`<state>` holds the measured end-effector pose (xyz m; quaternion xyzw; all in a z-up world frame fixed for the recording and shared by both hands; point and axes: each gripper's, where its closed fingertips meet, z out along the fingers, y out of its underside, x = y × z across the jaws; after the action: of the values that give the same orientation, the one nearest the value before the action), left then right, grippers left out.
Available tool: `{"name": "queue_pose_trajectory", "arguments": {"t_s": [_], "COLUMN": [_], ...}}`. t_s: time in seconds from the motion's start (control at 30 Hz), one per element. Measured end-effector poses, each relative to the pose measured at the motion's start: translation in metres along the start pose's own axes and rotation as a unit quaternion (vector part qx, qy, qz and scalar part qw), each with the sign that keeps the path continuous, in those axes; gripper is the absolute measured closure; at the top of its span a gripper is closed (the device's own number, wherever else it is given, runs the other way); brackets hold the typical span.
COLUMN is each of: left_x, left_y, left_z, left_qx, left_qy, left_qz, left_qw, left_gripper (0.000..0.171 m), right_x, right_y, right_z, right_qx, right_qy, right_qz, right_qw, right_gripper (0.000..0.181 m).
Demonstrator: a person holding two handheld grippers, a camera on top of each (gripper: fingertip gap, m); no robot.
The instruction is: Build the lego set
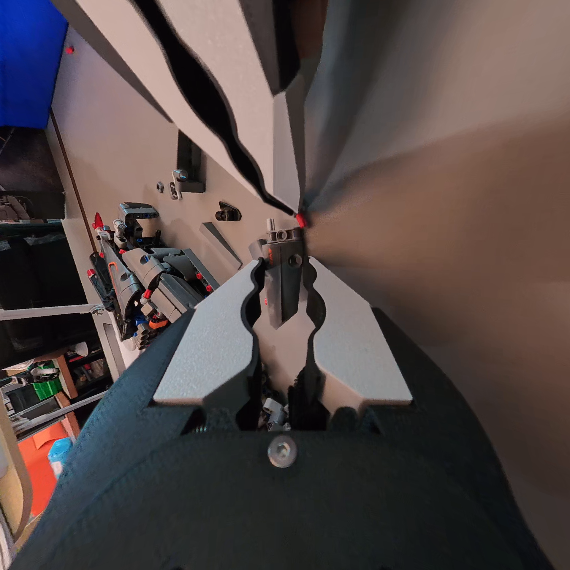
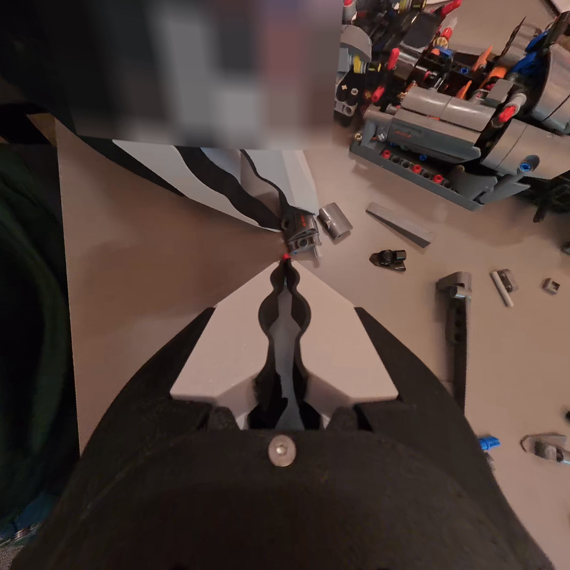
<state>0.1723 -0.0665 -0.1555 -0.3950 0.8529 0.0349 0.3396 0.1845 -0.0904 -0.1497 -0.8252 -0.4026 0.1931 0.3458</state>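
My left gripper [image 1: 283,262] is shut on a dark grey pointed panel piece [image 1: 283,287] with a grey connector [image 1: 282,235] at its far end. It also shows in the right wrist view [image 2: 300,228], held by the left gripper [image 2: 297,220], which comes in from the top. My right gripper [image 2: 285,262] is shut on a small red pin [image 2: 286,256], whose tip sticks out just short of the connector. In the left wrist view the right gripper [image 1: 297,212] comes from above with the red pin [image 1: 300,219] right next to the connector's right end.
A large partly built grey and black model [image 2: 447,129] stands at the back right and also shows in the left wrist view [image 1: 145,277]. Loose on the table lie a grey wedge [image 2: 401,223], a grey curved piece [image 2: 334,223], a small black piece [image 2: 388,260], a long black beam [image 2: 456,324] and a blue pin [image 2: 489,442]. Less than 4 cm separates the two grippers' tips.
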Motion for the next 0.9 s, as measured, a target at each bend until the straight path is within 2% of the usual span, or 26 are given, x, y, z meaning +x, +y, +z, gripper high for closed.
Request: {"name": "queue_pose_trajectory", "arguments": {"t_s": [0.1, 0.23, 0.37, 0.63, 0.9], "left_x": [0.002, 0.006, 0.007, 0.010, 0.011], "left_y": [-0.001, -0.002, 0.001, 0.006, 0.006], "left_z": [-0.001, -0.003, -0.004, -0.006, -0.006], "left_qx": [0.004, 0.004, -0.004, 0.003, 0.021], "left_qy": [0.018, 0.039, 0.058, 0.096, 0.112], "left_qz": [-0.012, -0.022, -0.035, -0.064, -0.084], "left_qw": [1.000, 0.999, 0.998, 0.993, 0.990], "left_gripper": [0.149, 0.148, 0.148, 0.149, 0.148], "right_x": [-0.004, -0.004, -0.004, -0.005, -0.015], "right_y": [0.001, 0.008, 0.010, 0.017, 0.016], "right_z": [-0.002, -0.009, -0.010, -0.001, -0.001], "right_qx": [0.004, -0.013, -0.024, -0.046, -0.042], "right_qy": [-0.018, -0.026, -0.036, -0.063, -0.094], "right_qz": [0.004, -0.005, -0.031, -0.068, -0.005], "right_qw": [1.000, 1.000, 0.999, 0.995, 0.995], "right_gripper": [0.179, 0.163, 0.157, 0.158, 0.163]}}
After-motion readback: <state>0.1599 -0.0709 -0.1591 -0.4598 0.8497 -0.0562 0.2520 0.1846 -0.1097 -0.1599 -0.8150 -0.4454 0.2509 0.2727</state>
